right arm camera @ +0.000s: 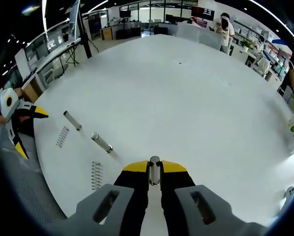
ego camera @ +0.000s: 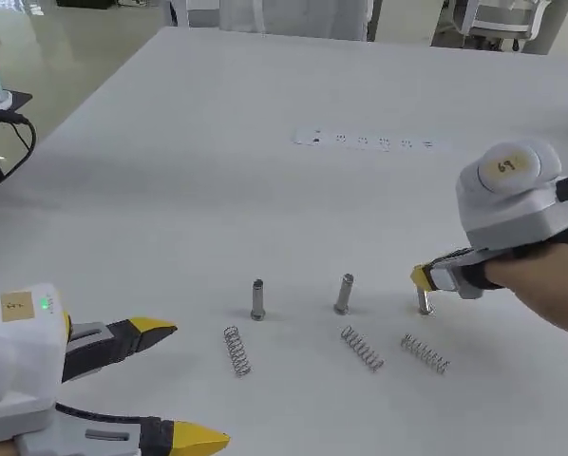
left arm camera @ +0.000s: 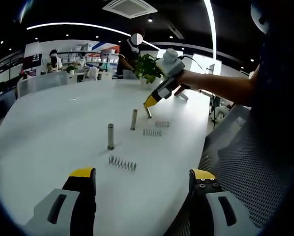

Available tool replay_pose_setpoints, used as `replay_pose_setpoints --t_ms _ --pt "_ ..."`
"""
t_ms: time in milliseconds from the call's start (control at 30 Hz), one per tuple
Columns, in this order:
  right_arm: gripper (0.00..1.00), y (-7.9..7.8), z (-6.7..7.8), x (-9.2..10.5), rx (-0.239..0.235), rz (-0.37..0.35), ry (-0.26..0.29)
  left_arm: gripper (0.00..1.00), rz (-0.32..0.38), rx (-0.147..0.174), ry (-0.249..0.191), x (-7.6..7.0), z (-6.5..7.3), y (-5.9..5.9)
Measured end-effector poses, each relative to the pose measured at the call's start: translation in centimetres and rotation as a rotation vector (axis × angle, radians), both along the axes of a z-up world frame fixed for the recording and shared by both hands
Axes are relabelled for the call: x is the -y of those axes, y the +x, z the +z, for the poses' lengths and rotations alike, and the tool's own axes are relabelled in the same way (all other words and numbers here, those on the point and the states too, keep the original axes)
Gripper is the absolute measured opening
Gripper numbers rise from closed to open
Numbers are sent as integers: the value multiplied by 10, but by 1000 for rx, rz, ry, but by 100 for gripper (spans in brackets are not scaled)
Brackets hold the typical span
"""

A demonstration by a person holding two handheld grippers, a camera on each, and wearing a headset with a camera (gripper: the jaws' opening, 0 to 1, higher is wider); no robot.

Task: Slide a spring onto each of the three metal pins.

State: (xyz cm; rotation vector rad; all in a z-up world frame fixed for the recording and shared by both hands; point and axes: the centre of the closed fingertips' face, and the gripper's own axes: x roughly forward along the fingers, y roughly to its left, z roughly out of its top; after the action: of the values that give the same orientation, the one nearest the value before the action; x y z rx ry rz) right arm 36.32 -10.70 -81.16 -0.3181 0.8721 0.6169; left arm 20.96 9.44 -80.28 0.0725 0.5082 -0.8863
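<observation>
Right gripper (ego camera: 423,277) clamps the end pin (right arm camera: 154,173); left gripper (left arm camera: 142,173) wide open, empty. We steady the pin upright, then thread the nearest spring (ego camera: 424,352) straight down

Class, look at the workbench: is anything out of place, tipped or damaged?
Nothing stands out. Two free metal pins stand upright, the right hand-held gripper clamps the third pin, and three springs lie intact beside them.
</observation>
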Motion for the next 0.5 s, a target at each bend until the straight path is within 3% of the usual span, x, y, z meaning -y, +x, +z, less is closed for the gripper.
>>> replay_pose_setpoints --t_ms 500 --pt "5 -11 3 8 5 -7 3 73 -4 -2 6 2 0 -2"
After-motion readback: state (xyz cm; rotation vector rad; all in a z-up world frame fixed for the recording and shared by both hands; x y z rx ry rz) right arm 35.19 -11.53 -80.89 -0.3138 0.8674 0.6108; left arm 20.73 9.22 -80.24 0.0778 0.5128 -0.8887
